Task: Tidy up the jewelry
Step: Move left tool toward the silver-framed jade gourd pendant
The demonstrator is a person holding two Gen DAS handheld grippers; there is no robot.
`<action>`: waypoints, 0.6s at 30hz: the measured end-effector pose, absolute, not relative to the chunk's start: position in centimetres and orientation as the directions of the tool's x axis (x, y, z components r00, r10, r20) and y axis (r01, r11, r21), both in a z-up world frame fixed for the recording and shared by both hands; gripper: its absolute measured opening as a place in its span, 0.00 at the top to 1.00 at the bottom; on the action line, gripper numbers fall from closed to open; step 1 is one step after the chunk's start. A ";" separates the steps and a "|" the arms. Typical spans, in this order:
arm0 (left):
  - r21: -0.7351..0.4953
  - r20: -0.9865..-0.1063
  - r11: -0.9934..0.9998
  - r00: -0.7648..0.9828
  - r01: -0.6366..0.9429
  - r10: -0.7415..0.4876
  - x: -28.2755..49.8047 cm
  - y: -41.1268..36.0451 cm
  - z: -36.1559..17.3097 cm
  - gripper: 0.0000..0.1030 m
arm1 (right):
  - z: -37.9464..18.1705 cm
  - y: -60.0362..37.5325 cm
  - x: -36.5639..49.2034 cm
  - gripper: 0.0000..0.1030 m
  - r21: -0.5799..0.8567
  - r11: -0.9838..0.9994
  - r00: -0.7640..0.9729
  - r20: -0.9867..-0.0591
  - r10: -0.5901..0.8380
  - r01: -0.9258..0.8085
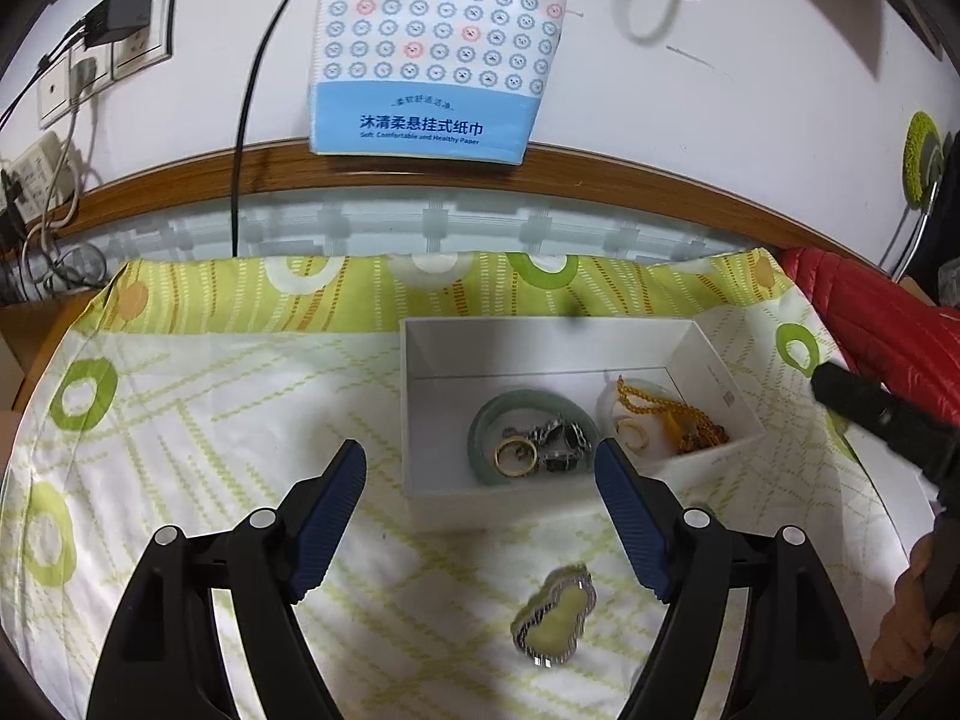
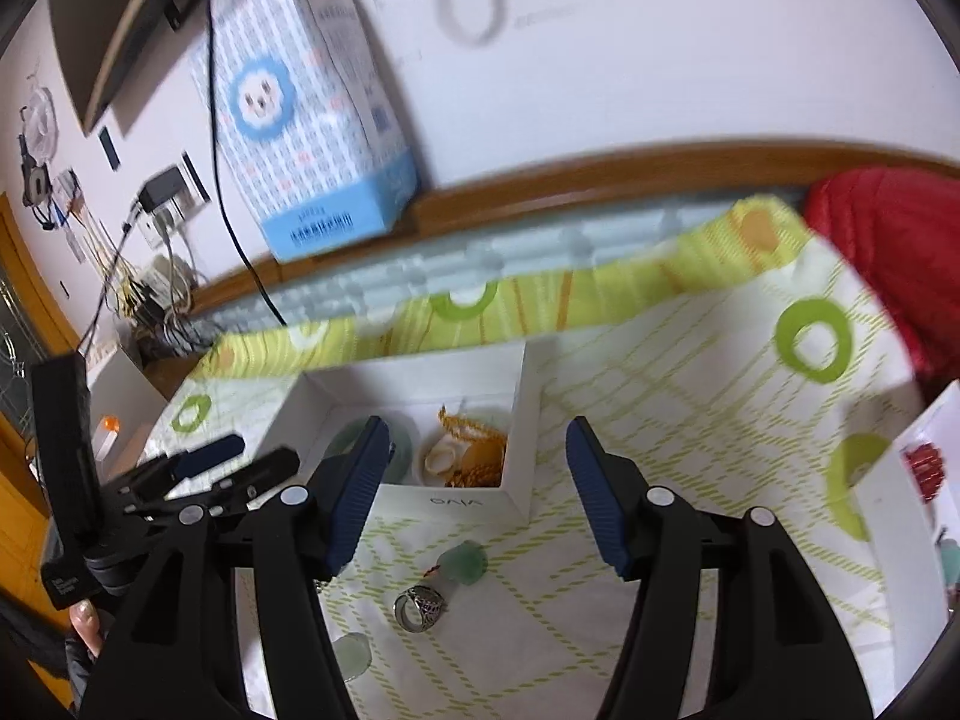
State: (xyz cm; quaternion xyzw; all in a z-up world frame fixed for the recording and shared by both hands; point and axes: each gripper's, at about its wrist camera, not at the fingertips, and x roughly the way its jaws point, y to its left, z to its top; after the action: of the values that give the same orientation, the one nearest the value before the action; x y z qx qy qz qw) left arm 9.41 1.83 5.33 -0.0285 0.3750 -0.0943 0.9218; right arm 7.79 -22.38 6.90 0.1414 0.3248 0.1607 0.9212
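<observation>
A white open box [image 1: 444, 504] sits on the green-patterned cloth. It holds a jade bangle [image 1: 489, 414], a gold ring [image 1: 515, 457], dark metal pieces and an amber bead necklace [image 1: 672, 405]. My left gripper [image 1: 480, 462] is open and empty just in front of the box. A gourd-shaped jade pendant [image 1: 555, 615] lies on the cloth between its fingers, below them. My right gripper [image 2: 474, 444] is open and empty, near the box's front corner [image 2: 522, 456]. A silver ring [image 2: 418, 606] and a green jade piece [image 2: 465, 561] lie on the cloth below it.
A blue tissue pack [image 1: 432, 42] hangs on the wall behind. A red padded jacket [image 1: 870, 312] lies at the right. Cables and sockets [image 1: 90, 48] are at the left. A second white box [image 2: 924, 480] with red beads stands at the far right.
</observation>
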 end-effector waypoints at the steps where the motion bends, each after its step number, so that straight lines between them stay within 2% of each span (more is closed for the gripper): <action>1: -0.123 -0.688 0.981 0.700 0.151 -0.194 8.9 1.9 5.2 0.23 | 6.8 -22.5 7.3 0.42 0.371 0.906 0.738 -0.550 0.391 -0.204; 12: -0.108 -0.754 0.984 0.633 0.140 -0.173 6.9 2.8 2.3 0.23 | 3.2 -21.1 6.8 0.42 0.366 0.910 0.636 -0.658 0.402 -0.196; 18: -0.083 -0.776 0.970 0.596 0.227 -0.206 6.7 0.9 1.6 0.23 | 2.3 -21.1 7.2 0.42 0.360 0.917 0.611 -0.692 0.386 -0.171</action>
State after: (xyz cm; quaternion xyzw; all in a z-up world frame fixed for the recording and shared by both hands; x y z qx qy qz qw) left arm 6.68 0.91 1.57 0.0125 0.4328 -0.1211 0.8932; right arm 7.16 -21.06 2.27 0.1299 0.4124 0.1569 0.8880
